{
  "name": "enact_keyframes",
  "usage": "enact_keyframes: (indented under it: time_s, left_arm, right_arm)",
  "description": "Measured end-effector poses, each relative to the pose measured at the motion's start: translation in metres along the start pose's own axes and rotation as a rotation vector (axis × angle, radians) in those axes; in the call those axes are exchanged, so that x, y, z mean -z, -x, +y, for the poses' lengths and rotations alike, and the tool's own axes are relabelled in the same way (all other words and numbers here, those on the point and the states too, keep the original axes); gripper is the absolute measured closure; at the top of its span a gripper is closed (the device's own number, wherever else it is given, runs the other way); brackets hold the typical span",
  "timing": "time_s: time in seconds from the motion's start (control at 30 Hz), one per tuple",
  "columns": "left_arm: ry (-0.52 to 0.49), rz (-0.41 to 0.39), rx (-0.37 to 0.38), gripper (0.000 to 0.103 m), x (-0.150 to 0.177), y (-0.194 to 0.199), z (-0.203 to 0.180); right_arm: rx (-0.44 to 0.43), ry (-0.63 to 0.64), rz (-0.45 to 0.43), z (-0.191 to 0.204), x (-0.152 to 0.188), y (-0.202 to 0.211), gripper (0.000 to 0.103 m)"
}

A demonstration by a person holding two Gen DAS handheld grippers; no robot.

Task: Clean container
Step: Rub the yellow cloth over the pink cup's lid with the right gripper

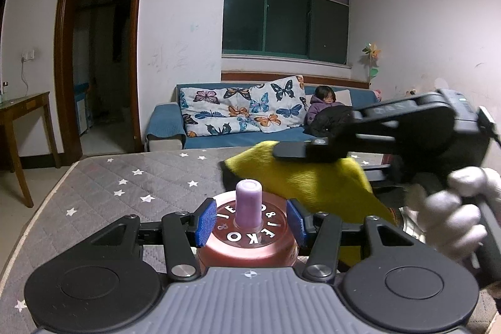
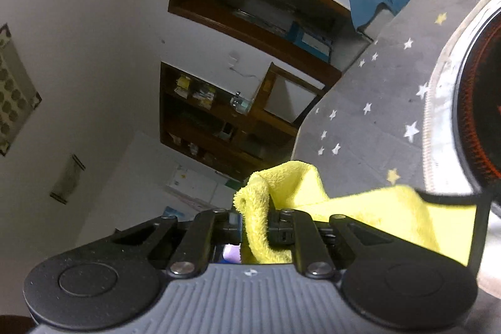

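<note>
The round reddish-pink plastic container (image 1: pixel 249 237), its lid ringed with white letters and topped by a short lilac cylindrical knob (image 1: pixel 249 202), sat low in the middle of the left wrist view, held above the grey quilted star-printed table cover (image 1: pixel 125 177). The left gripper (image 1: pixel 249 223) was closed on it, its 2 blue-padded fingers (image 1: pixel 206 223) pressed against opposite sides of the lid. Just beside the container on its right hung the yellow microfibre cloth (image 1: pixel 313 177), draped down to the container's right edge; whether it touched the lid I could not tell. The right gripper (image 2: pixel 255 227) came in from the right side of the left view with its black frame level above the cloth, gripped by a hand in a white glove (image 1: pixel 460 208). In the right wrist view its jaws stood narrow, pinched on a bunched fold of the yellow cloth, which rose between the fingers and spread off to the right. At the far right edge of that view a dark round surface with red markings inside a pale rim (image 2: pixel 479 99) loomed very close, too cropped and blurred to identify with certainty. Beyond the table in the left view stood a blue sofa (image 1: pixel 238 140) with a white butterfly-print cushion (image 1: pixel 244 108), and a child in a purple jacket (image 1: pixel 324 105) sat on it below a dark window (image 1: pixel 285 21). A dark wooden doorway (image 1: pixel 100 52) opened in the wall to the left, with a brown wooden side table (image 1: pixel 25 111) near it.
</note>
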State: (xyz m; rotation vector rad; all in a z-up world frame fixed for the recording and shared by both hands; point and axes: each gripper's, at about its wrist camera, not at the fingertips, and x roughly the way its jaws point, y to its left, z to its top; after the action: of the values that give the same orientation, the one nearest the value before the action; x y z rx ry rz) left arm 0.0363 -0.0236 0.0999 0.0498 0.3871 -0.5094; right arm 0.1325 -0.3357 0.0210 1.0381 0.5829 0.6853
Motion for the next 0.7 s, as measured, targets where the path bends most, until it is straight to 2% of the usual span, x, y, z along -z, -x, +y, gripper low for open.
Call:
enact_keyframes:
  time_s: [0.27,0.43,0.57,0.7]
  left_arm:
    - [-0.003,-0.002,0.004,0.05,0.0,-0.001,0.0]
    - [-0.004,-0.003,0.006,0.05,0.0,0.0,0.0]
    - [-0.007,0.001,0.01,0.049,-0.001,0.0,0.001]
    - [-0.003,0.008,0.005,0.049,-0.002,0.001,0.003]
  right_arm:
    - [0.019,-0.167,0.016,-0.047,0.0,-0.034,0.092]
    - [0.091,-0.221,0.056,-0.075,0.011,-0.045,0.091]
    - [0.147,-0.194,0.091,-0.083,0.021,-0.046,0.092]
    - [0.219,-0.079,0.12,-0.071,0.025,-0.045,0.092]
